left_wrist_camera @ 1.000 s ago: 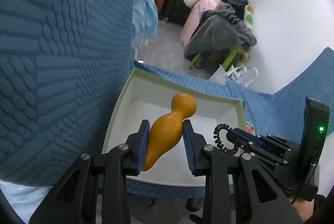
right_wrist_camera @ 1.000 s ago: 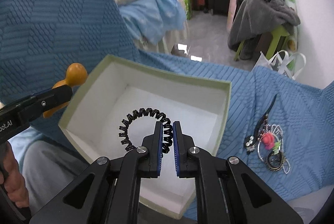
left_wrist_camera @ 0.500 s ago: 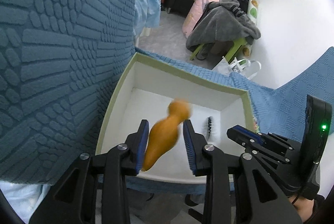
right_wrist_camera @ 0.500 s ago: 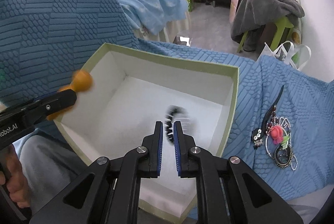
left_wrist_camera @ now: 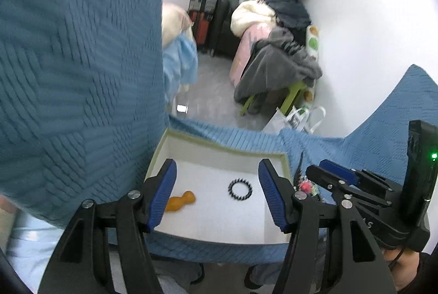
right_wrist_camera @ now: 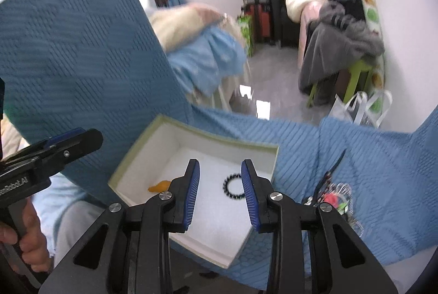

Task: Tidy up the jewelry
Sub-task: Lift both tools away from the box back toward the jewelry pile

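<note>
A white box with a green rim rests on blue textured cloth. On its floor lie an orange gourd-shaped piece and a black coiled hair tie. My left gripper hangs above the box, its jaws opening, nothing between them. My right gripper is also above the box, its jaws opening and empty. In the left wrist view the right gripper shows at the right; in the right wrist view the left gripper shows at the left.
A pile of jewelry with a pink flower piece lies on the cloth right of the box. A blue-covered cushion rises at the left. Beyond are a floor, a green stool under grey clothes, and suitcases.
Both grippers have let go and risen. The orange piece and the black hair tie dropped from the jaws and now lie on the box floor. Both sets of jaws have widened.
</note>
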Tool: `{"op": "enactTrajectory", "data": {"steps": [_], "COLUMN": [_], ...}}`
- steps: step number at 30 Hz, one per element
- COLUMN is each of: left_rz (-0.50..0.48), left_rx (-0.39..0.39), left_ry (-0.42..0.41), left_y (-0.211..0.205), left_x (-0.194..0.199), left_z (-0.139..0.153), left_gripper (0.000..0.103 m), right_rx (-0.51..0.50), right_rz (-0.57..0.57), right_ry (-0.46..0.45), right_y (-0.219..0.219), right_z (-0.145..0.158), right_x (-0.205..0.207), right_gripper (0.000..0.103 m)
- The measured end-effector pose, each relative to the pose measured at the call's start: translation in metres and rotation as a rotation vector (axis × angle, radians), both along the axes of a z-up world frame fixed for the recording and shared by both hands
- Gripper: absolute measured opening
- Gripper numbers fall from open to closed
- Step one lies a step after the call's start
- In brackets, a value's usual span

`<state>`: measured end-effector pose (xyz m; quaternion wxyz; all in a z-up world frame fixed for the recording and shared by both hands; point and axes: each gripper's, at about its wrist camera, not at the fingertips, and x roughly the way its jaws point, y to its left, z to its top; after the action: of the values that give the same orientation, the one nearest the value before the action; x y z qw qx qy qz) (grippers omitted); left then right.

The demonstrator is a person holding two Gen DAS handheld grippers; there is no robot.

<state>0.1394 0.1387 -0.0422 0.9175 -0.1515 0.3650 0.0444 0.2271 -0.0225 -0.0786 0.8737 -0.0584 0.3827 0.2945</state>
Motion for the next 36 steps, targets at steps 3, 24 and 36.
{"op": "enactTrajectory", "data": {"steps": [3, 24, 36], "left_rz": [-0.004, -0.076, -0.119], "left_rx": [0.014, 0.077, 0.07], "left_ry": [-0.048, -0.248, -0.266], "left_y": [-0.008, -0.069, -0.109], "left_x": [-0.009, -0.046, -0.051], "left_z": [0.022, 0.1, 0.089], "left_gripper": [0.063, 0.063, 0.063], "right_rx": [0.03, 0.152, 0.162], "right_rz": [-0.003, -0.087, -0.161], "right_ry": [-0.059, -0.308, -0.337], "right_y": [-0.011, -0.088, -0.131], "right_z": [0.027, 0.124, 0.119], "right_x": [-0.012, -0.077, -0.097], "right_gripper": [0.03, 0.03, 0.03]}}
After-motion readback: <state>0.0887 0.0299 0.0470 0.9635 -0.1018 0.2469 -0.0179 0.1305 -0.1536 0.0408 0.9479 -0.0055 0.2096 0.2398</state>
